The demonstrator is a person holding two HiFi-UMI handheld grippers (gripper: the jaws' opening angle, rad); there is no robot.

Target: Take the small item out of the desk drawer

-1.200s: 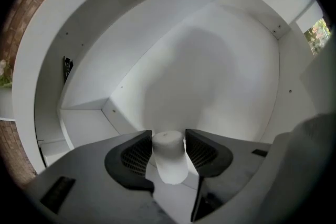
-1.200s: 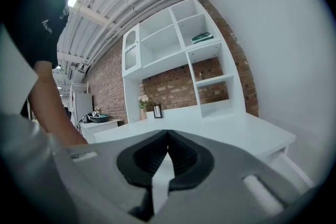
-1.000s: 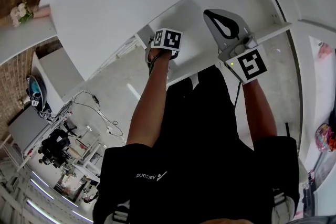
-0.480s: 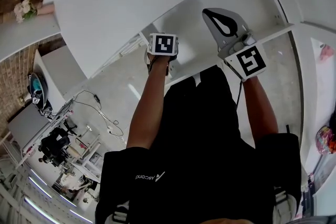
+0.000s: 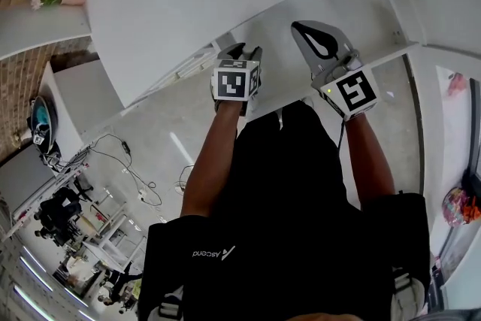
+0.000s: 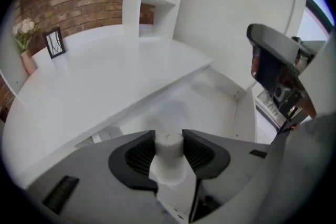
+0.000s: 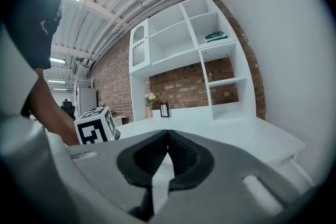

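The left gripper (image 6: pixel 169 135), clamped on the small white cylinder (image 6: pixel 169 150), holds it clear above the open white desk drawer (image 6: pixel 223 107) for removal; the right gripper (image 7: pixel 168 134) is closed, empty.

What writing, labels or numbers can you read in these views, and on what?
"ASCEND": upside down in the head view, on the person's black shirt.
Marker cubes: black-and-white square patterns only, no letters.
Green book on the shelf: print too small to read.
Framed picture on the desk: too small to read.
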